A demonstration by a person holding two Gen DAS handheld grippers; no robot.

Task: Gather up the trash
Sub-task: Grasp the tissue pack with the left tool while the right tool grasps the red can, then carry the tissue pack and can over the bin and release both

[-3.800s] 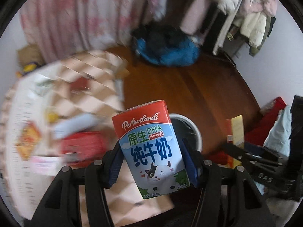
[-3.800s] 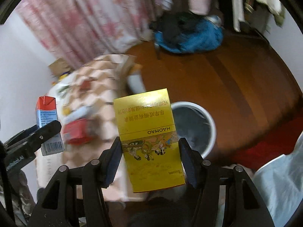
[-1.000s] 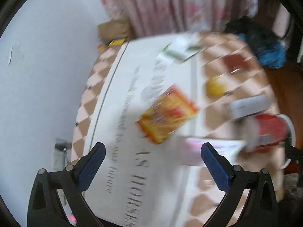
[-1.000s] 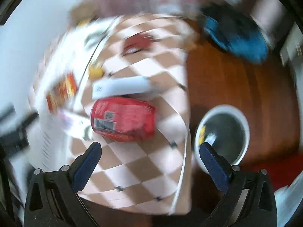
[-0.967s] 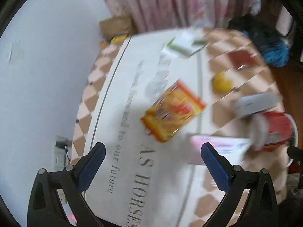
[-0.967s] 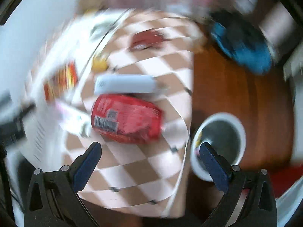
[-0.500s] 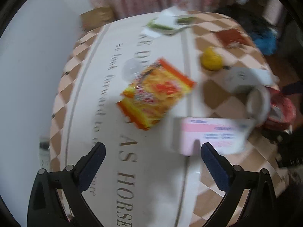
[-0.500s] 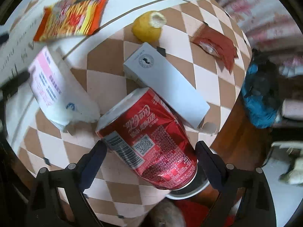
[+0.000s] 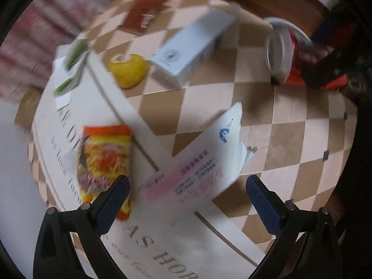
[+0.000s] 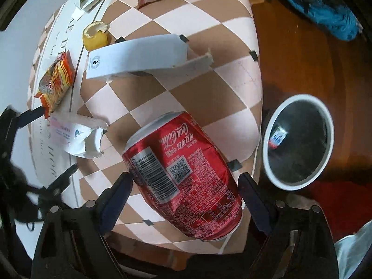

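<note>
Right now: right gripper point(image 10: 183, 184) spread wide around the dented red can point(image 10: 181, 162), lying sideways on the checkered table point(image 10: 209, 53), top end pointing away up-left, much closer than half a second ago. Left gripper point(image 9: 186, 190) gaping over the torn white packet point(image 9: 197, 162), blurry. Beyond, milk carton visible inside the bin point(image 10: 298, 143).

Both grippers — left gripper point(image 9: 186, 193), right gripper point(image 10: 184, 186) — have black frames, silver screws and dark-blue padded fingers point(image 10: 123, 189).

Red, brown and cream showing
A red can point(image 10: 183, 162) is lying on the brown-and-cream checked bench point(image 10: 209, 53) beside a yellow-orange wrapper point(image 10: 57, 79).
</note>
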